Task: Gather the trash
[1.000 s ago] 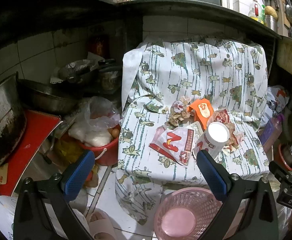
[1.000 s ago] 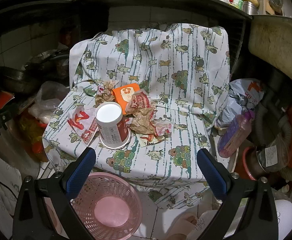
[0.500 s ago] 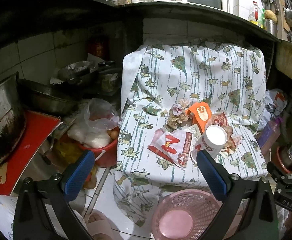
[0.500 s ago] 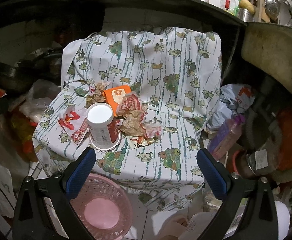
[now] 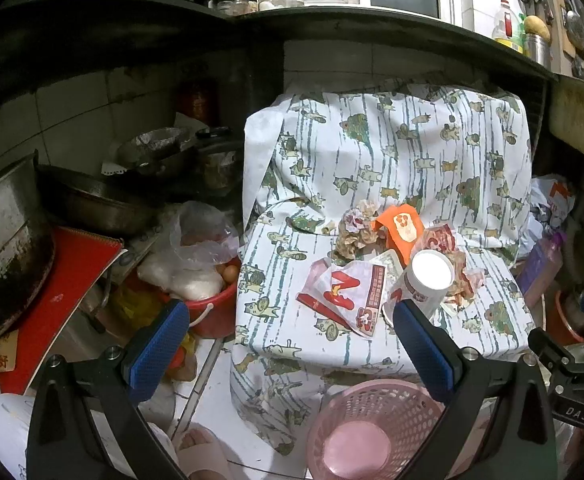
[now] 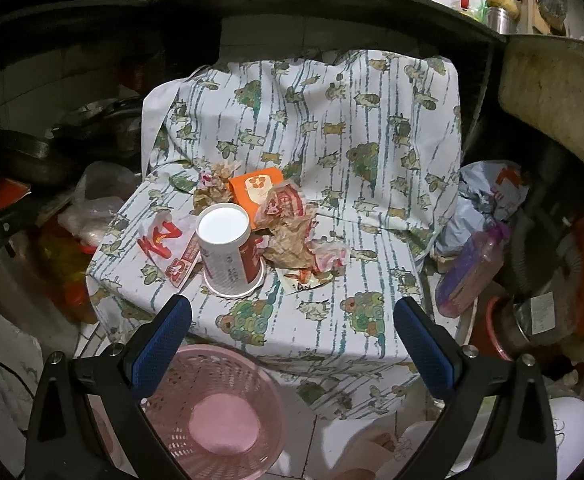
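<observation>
Left gripper (image 5: 290,334): we see its jaws wide, holding nothing, short of the cloth's front edge.
Right gripper (image 6: 292,330): jaws wide too, holding nothing.
Basket (image 6: 180,364): one pink perforated plastic basket, round, on the floor below both.
Trash: one upturned paper cup (image 6: 228,252), one flat white bag (image 5: 347,294), one orange carton (image 6: 258,190), crumpled wrappers (image 6: 292,236), all clustered mid-cloth.
Cloth (image 6: 331,128): printed fabric, bare toward its right edge.

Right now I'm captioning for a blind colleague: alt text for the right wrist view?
Fast-food trash sits on a cartoon-print cloth-covered seat: an upside-down red-and-white paper cup, crumpled brown wrappers and an orange carton. The open right gripper hovers above a pink perforated plastic basket.
</observation>
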Demonstrator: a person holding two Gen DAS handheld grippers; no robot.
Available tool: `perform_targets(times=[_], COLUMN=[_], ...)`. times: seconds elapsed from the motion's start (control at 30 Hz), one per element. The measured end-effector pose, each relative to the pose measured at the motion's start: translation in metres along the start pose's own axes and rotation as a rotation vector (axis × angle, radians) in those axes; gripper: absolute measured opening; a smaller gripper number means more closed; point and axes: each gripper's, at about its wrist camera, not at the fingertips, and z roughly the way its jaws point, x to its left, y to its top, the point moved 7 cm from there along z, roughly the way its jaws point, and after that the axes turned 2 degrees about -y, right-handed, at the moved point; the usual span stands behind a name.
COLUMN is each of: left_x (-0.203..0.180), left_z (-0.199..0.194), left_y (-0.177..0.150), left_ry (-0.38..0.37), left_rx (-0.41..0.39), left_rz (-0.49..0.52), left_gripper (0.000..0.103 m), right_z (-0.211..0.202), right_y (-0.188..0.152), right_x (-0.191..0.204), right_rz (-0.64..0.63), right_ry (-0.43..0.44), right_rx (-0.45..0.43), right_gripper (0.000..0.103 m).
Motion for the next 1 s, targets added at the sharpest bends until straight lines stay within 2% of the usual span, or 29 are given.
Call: perform_targets(times=[0.2,0.43,0.57,0.67,0.73,0.8,0.87,0.93,1.0], left_x=[-0.002,-0.001,-0.001,-0.004,-0.007,-0.010,-0.009,-0.010,-0.011], left_z=[-0.004,-0.004,-0.006,-0.008,-0.010,-0.013,-0.010,-0.005,0.011], left_y=[-0.002,-0.003,-0.003,0.001,0.009,0.021,0.037,0.052,0.067], left_ry=[0.005,0.007,0.023,0.050,0.050,0.042,0.028,-0.021,-0.052], left_rx=[-0.007,-0.012,-0.065,-0.092,-0.094,-0.096,-0.079,-0.047,0.023], left_rz=[-0.003,-0.006,0.002,0.041,0.059,0.050,0.028,-0.008,-0.022], left_gripper=[0.103,0.103,0.103,0.103,0.103,0.103,0.103,0.103,0.103], right_z=[0.003,0.004,0.005,0.010,0.017,0.025,0.031,0.035,0.043], right_y=[-0.003,-0.004,-0.003,0.000,0.004,0.013,0.024,0.037,0.047], right_x=[-0.004,-0.004,-0.001,-0.001,-0.003,-0.003,0.001,0.007,0.016], right_rz=[0.007,0.032,0.031,0.064,0.085,0.093,0.080,0.039,-0.008], right_ry=[-0.018,0.037,0.076,0.143,0.193,0.235,0.284,0.305,0.312], right_rx=[0.020,0.033,0.041,0.069,0.114,0.156,0.183,0.187,0.192], right_gripper=[0.100,0.100,0.099,0.089,0.076,0.069,0.068,0.068,0.068])
